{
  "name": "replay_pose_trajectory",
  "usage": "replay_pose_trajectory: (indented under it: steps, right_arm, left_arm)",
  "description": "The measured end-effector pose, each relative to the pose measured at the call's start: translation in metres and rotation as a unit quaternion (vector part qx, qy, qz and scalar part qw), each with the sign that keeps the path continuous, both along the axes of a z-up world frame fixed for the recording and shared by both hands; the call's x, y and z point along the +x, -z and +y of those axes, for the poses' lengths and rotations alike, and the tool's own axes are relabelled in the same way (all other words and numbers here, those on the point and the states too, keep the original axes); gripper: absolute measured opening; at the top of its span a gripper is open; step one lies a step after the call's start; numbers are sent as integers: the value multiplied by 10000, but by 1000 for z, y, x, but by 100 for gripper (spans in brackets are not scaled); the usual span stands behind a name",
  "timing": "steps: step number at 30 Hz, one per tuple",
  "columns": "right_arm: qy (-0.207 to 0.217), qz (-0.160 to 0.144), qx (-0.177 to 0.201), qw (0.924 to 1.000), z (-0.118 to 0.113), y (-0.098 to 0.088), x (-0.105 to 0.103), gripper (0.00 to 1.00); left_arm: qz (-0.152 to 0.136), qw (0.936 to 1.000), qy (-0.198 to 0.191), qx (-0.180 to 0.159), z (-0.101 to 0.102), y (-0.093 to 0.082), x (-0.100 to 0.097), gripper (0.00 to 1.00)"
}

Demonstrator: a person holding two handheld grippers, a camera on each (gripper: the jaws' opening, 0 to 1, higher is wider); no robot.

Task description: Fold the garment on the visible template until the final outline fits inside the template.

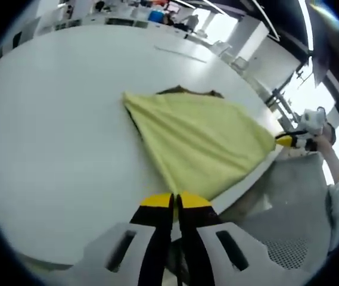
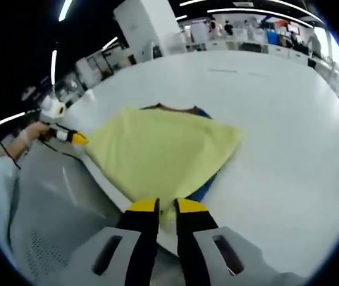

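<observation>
The pale yellow fabric garment lies spread at the near edge of the white tabletop, covering a dark blue template that shows at its border. The left gripper and right gripper each pinch a garment corner between clenched jaws.

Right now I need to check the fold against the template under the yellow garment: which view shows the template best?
The right gripper view: the template peeks out blue beside the yellow garment, near the right tongs. The left gripper view shows just a dark sliver at the cloth's edge.
</observation>
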State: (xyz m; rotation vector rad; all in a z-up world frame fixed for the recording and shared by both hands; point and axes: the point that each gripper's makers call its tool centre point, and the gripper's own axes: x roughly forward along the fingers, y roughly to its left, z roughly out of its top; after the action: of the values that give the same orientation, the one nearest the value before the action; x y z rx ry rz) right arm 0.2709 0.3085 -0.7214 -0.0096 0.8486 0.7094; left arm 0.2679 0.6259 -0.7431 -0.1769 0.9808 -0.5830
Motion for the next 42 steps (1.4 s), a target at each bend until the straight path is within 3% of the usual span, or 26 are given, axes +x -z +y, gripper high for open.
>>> replay_pose_trajectory:
  steps: [5,12,19,32,42]
  right_arm:
    - [261,98,-72,9996,-16,9,2,7]
    - [164,267,-91,9995,-11,23,-2,9]
    - [233,365,246,9988,0,19,-1,11]
    - [74,442,155,9989,7,26,-2,6]
    - [263,433,-10,9987,-11,19,-1,2]
  left_arm:
    - [8,10000,-8,1,0,0,-1,0]
    - [21,10000,-3,12,0,0,0,0]
    - [31,10000,6,22,0,1,-1,0]
    - [114,9999,28,86,0,4,-3,0]
    - [239,9996,49,161,2,2,-4,0]
